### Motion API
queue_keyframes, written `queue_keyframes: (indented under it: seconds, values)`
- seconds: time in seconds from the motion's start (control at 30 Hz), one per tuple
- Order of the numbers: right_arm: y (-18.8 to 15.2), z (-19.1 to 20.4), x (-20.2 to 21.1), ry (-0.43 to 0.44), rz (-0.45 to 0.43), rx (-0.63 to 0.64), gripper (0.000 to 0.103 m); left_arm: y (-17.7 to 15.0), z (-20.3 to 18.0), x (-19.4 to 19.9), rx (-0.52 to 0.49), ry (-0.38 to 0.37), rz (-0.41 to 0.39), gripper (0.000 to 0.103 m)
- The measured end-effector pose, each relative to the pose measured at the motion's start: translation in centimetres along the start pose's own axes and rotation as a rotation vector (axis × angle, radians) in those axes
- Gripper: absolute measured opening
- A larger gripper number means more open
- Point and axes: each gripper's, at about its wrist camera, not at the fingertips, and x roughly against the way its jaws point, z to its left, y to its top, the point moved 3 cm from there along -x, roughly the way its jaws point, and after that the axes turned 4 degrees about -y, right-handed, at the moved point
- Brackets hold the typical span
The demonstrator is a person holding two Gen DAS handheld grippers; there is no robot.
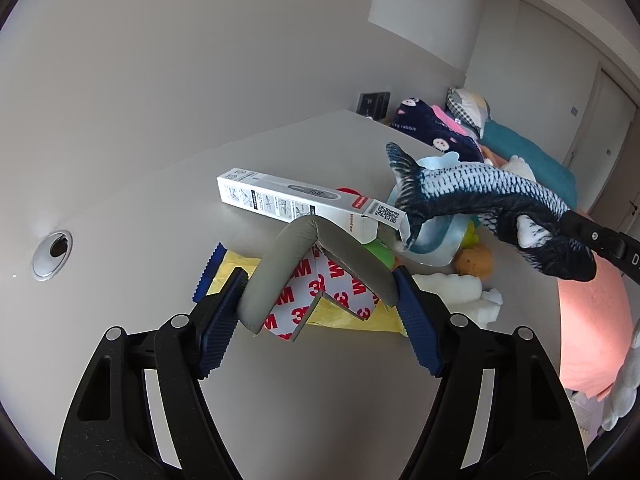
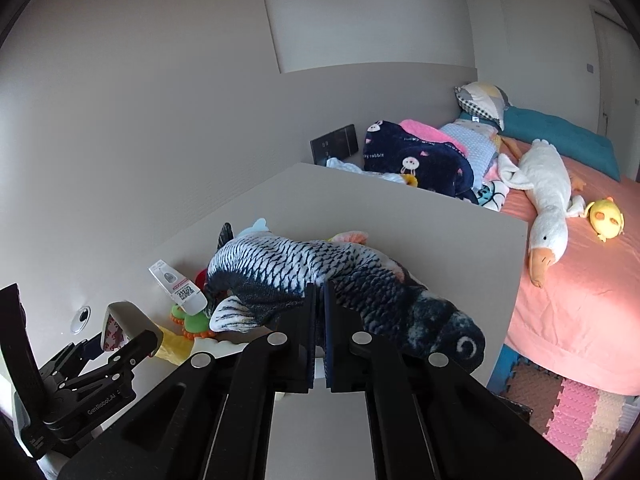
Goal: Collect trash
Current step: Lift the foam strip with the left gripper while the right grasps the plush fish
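While the left gripper (image 1: 318, 300) fingers clamp the grey bent foam corner guard (image 1: 320, 264) above the counter (image 1: 140, 208), the right gripper (image 2: 319, 320) pinches the blue-grey plush fish (image 2: 340, 276); lift both steadily, honestly.

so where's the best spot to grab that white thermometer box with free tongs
Grip the white thermometer box across its narrow width near the closed far end, coming from above. It lies flat and long on the desk, and its near end has an open flap crowded by toys.

Home bedroom: bed (image 2: 568, 264), pillows (image 2: 482, 102), goose plush (image 2: 548, 196), play mat (image 2: 568, 408).
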Motion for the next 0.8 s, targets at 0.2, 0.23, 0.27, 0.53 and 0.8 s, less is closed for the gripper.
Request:
queue_keyframes:
  seconds: [0.2, 0.23, 0.27, 0.53, 0.8]
  values:
    - [1.2, -0.4, 2.5, -0.004, -0.087, -0.006, 0.004, 0.1, 0.0, 0.4, 0.008, -0.003, -0.010, 0.071]
    - [1.5, -0.4, 2.9, -0.009, -0.103, -0.005, 0.004, 0.1, 0.0, 0.5, 0.009, -0.004, -0.012, 0.071]
    - [1.8, -0.4, 3.3, -0.011, -0.117, -0.002, 0.004, 0.2, 0.0, 0.6, 0.008, -0.005, -0.013, 0.071]
    - [2.7, -2.4, 5.8, -0.022, -0.153, -0.031, 0.004, 0.3, -1.8, 1.8, -0.025, -0.022, -0.036, 0.071]
    - [2.3, -5.5, 7.9, -0.053, -0.171, -0.062, 0.004, 0.5, -3.8, 3.4, -0.031, -0.028, -0.066, 0.071]
